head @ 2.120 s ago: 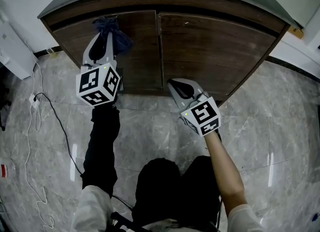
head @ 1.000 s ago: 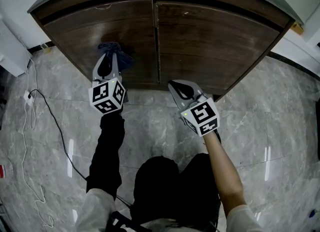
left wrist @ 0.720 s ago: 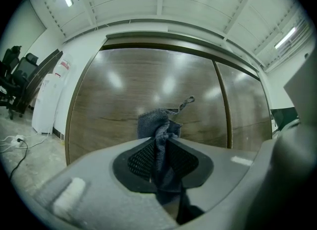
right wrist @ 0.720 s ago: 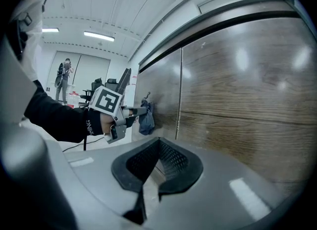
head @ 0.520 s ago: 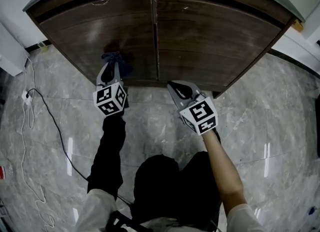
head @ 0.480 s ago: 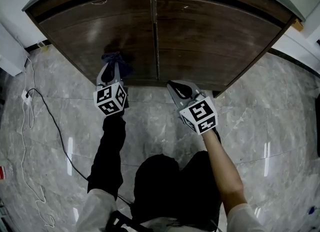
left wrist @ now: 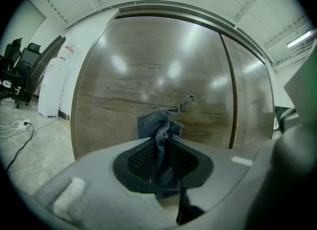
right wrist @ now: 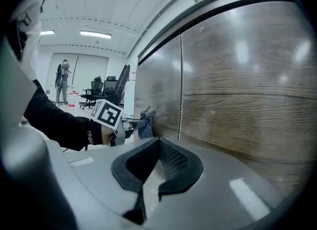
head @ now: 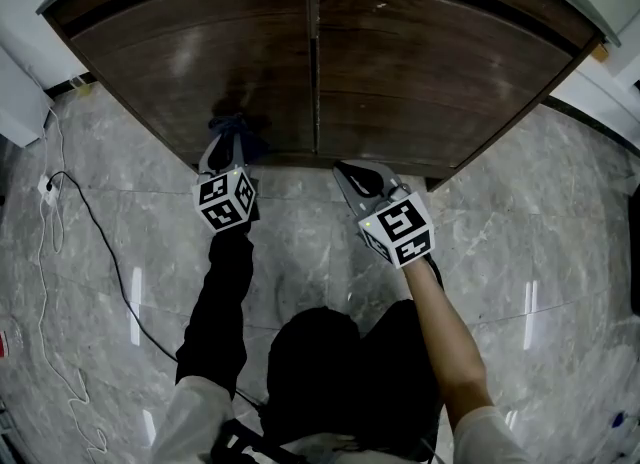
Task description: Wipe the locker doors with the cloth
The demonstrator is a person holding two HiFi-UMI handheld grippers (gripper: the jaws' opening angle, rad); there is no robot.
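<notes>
The locker has two dark wooden doors, the left door [head: 190,47] and the right door [head: 440,62]. My left gripper [head: 232,134] is shut on a blue-grey cloth [head: 243,128], bunched between its pads [left wrist: 143,157], and presses it against the left door's lower part. In the left gripper view the cloth [left wrist: 159,124] pokes out toward the door [left wrist: 158,70]. My right gripper [head: 346,168] is shut and empty, hanging by the right door's bottom edge. From the right gripper view the shut gripper [right wrist: 157,142] points along the right door [right wrist: 247,90], with the left gripper [right wrist: 134,121] and cloth [right wrist: 145,126] beyond.
Grey marble floor [head: 520,252] runs in front of the locker. A white cable [head: 48,202] and a black cable [head: 105,242] lie at the left. A white appliance [left wrist: 52,83] stands left of the locker. Office chairs [right wrist: 99,92] and a person [right wrist: 63,81] are far off.
The left gripper has carried the cloth down the left door from near its top to its lower part. The right gripper has stayed where it was.
</notes>
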